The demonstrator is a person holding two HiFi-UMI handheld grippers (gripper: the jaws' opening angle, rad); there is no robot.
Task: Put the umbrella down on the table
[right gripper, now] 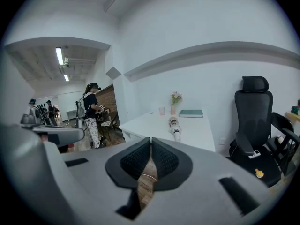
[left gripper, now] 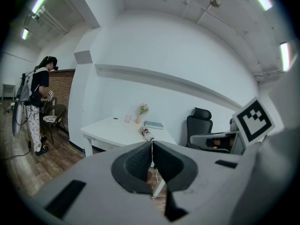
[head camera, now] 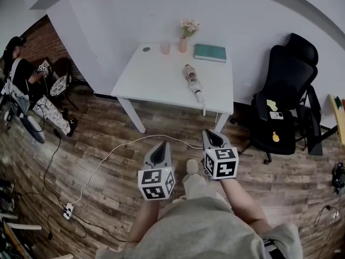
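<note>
On the tabletop, close to its right edge, the folded umbrella (head camera: 193,81) lies flat on the white table (head camera: 141,80), with its slim end reaching toward the near edge. The left gripper (head camera: 161,144) and right gripper (head camera: 211,134) are over the wooden floor, well apart from the table. Each has its jaws closed together with nothing between them. A book (head camera: 210,52), a cup (head camera: 165,48) and a flower vase (head camera: 185,39) stand along the far edge. Judged from this layout, the placing is complete and no step of the task appears to be left.
</note>
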